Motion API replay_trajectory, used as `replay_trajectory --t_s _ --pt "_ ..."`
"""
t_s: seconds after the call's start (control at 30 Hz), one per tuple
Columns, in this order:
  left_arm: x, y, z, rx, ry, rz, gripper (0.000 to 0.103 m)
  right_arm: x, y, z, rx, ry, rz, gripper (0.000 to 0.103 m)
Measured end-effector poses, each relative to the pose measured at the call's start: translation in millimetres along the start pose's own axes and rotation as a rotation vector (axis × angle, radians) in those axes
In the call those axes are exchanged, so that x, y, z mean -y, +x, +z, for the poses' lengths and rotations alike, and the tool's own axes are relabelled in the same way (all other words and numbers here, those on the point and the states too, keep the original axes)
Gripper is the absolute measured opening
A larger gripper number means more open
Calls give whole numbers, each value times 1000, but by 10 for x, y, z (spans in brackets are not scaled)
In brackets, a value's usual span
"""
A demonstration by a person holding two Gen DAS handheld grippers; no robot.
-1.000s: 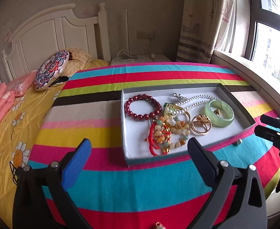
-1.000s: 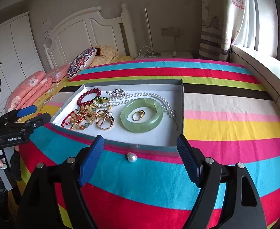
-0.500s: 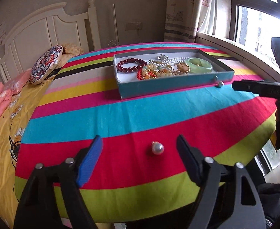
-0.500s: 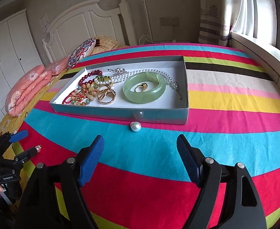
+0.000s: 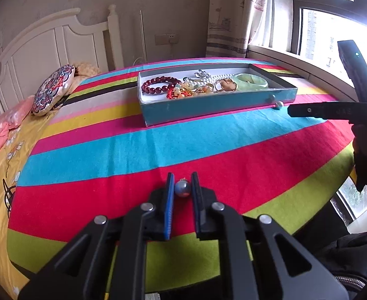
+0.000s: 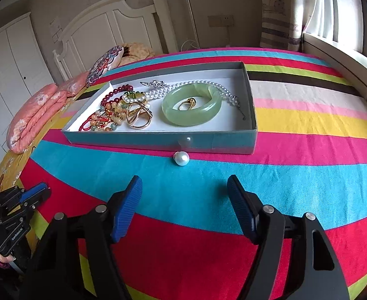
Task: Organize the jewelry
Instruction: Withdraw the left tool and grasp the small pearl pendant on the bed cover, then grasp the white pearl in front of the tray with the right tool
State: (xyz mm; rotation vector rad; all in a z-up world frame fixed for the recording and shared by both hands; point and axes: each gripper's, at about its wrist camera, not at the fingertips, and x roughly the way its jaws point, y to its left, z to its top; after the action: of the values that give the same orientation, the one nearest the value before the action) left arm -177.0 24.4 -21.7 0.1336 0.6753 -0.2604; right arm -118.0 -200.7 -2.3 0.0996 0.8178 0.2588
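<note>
Between left gripper fingers — pearl pendant, cap pointing away.

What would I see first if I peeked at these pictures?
Probably the rainbow-striped blanket, and on it a blue tray full of jewelry with a big green bangle. One pearl lies loose just in front of the tray, and the left gripper has its jaws shut on another pearl bead.

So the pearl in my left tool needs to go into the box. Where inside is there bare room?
The white floor of the grey-blue cardboard box is bare along its far wall and in the near right corner beyond the green jade bangle. The left half is crowded with the dark red bead bracelet and gold rings.
</note>
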Motion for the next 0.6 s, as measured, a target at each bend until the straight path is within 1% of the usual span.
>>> replay_trajectory --t_s 0.13,0.37,0.43,0.6 --pt "-6 1 6 2 -11 -14 13 -33 54 54 -10 2 -10 55" --pt "-28 -10 -8 5 -15 -20 13 -159 177 181 -40 -20 -32 46" --pt "-34 -11 -8 5 -15 -17 13 -221 224 210 -55 -45 -51 41" --pt "-65 -24 -26 4 -23 -16 13 -263 275 262 -82 -77 -67 41"
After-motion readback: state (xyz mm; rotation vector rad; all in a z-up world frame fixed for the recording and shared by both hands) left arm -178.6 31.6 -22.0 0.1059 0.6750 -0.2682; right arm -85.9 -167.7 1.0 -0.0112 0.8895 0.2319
